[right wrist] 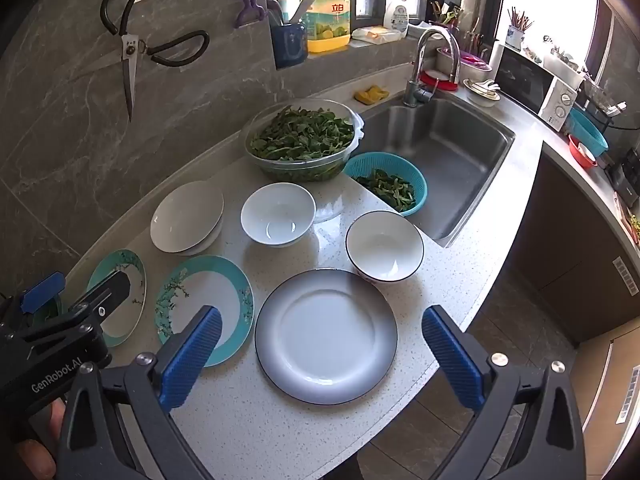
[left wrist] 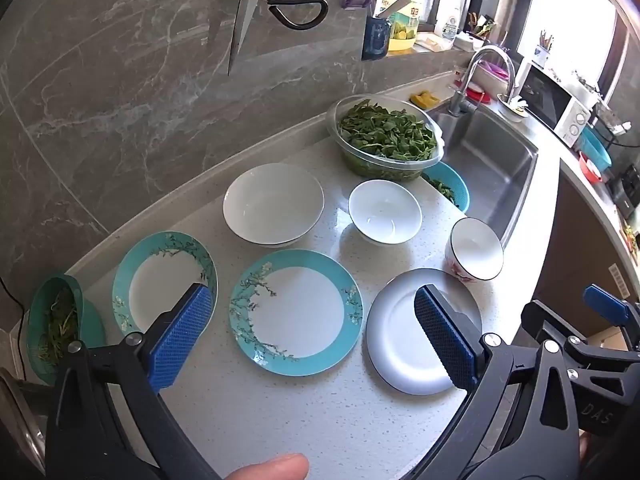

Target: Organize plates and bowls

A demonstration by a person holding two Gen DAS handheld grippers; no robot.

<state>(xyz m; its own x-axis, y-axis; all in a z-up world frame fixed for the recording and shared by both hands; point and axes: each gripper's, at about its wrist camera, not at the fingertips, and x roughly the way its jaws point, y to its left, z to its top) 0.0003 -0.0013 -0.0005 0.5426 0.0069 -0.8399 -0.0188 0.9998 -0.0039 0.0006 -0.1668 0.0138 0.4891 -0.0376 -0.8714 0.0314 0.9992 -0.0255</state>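
Observation:
Several dishes lie on the speckled counter. In the left wrist view I see two teal-rimmed plates (left wrist: 160, 280) (left wrist: 296, 312), a grey plate (left wrist: 400, 340), a wide white bowl (left wrist: 273, 204), a small white bowl (left wrist: 385, 212) and a dark-rimmed flowered bowl (left wrist: 474, 248). My left gripper (left wrist: 312, 294) hangs open above the middle teal plate, holding nothing. In the right wrist view my right gripper (right wrist: 320, 314) stands open above the grey plate (right wrist: 326, 336), also with nothing in it. The dark-rimmed bowl (right wrist: 384, 246) sits just behind that plate.
A glass bowl of greens (right wrist: 302, 140) and a teal colander (right wrist: 386, 182) stand at the back beside the steel sink (right wrist: 440, 152). A teal basket of greens (left wrist: 54, 320) sits at the counter's left end. Scissors (left wrist: 244, 12) hang on the wall. The counter's front edge curves close to the grey plate.

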